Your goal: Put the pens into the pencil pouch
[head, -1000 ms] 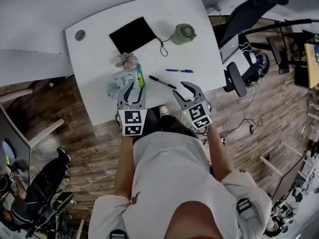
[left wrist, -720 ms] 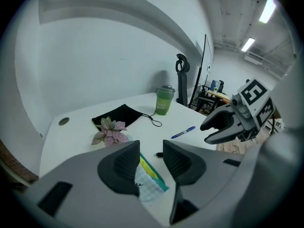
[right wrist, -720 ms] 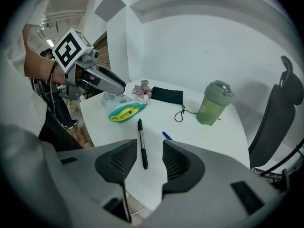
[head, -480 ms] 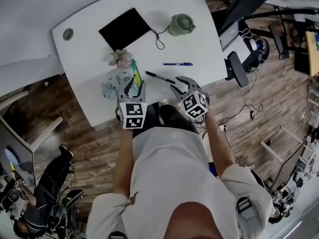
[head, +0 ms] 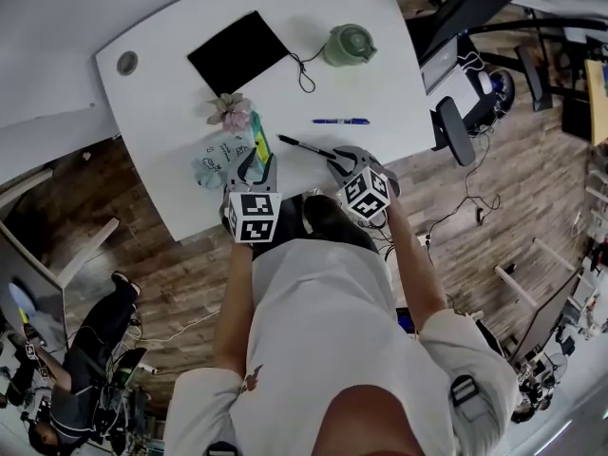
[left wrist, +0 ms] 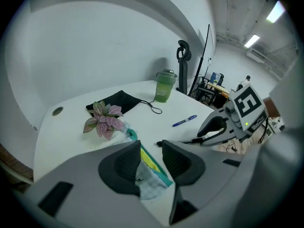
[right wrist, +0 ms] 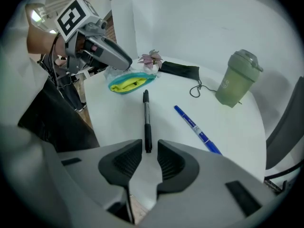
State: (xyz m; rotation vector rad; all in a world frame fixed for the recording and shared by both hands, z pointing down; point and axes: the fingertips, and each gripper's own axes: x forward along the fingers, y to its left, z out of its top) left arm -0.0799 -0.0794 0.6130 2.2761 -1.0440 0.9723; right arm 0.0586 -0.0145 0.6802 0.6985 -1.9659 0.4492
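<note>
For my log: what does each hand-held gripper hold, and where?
Nothing yet. Left hand-held gripper: jaws closing around the pouch's edge. Right hand-held gripper: jaws closing at the black pen's near end.

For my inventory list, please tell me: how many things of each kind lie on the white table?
Pens: 2 (black pen, blue pen)
Pencil pouch: 1
Black bag: 1
Green cup: 1
Small plant: 1
Total: 6

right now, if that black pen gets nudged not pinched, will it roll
The black pen looks slim, round and stiff, so it would probably roll on the smooth white table. It is likely light. The right gripper is closing with only the pen's near end between its jaws, so it may pivot.
</note>
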